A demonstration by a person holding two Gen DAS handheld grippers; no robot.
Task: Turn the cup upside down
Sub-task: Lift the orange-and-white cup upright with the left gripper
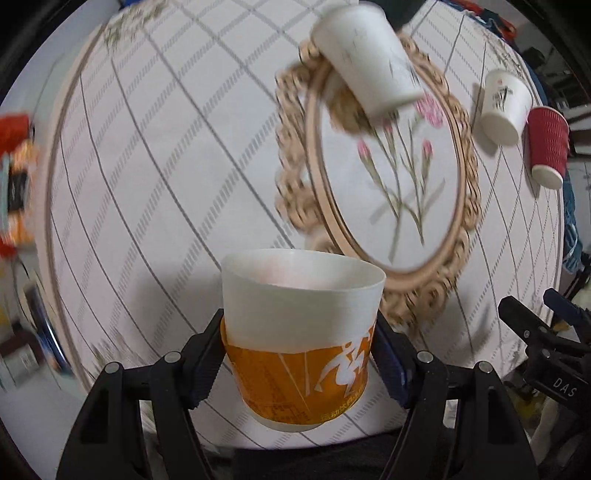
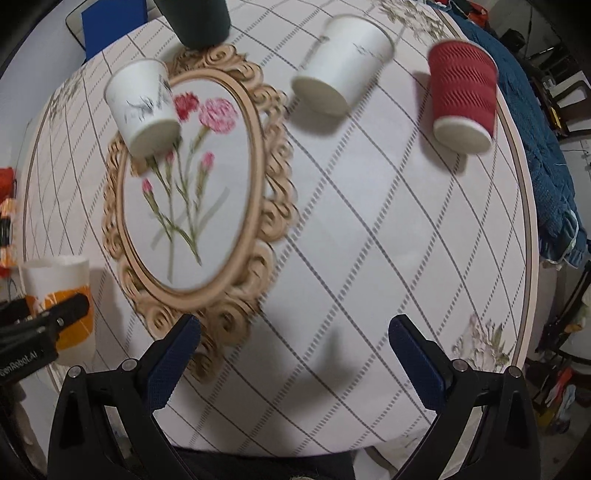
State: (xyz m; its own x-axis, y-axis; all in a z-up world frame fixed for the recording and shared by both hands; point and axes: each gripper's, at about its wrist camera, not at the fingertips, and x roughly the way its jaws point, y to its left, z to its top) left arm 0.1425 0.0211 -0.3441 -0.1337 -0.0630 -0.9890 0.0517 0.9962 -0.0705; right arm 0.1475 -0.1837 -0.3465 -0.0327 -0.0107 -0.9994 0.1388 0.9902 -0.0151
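My left gripper (image 1: 299, 354) is shut on a white and orange cup (image 1: 301, 317), held upright with its open mouth up, above the table's near edge. The same cup (image 2: 55, 295) and the left gripper (image 2: 48, 325) show at the far left of the right wrist view. My right gripper (image 2: 293, 354) is open and empty above the tablecloth (image 2: 369, 240). A white paper cup (image 2: 146, 107) stands on the oval mat (image 2: 192, 192). A second white cup (image 2: 343, 81) and a red ribbed cup (image 2: 463, 96) stand to its right.
A dark green cup (image 2: 199, 22) stands at the far end of the mat. The round table has a checked cloth with its rim (image 2: 528, 221) at the right. Blue fabric (image 2: 546, 166) lies beyond that edge. Clutter (image 1: 18, 177) sits off the table's left side.
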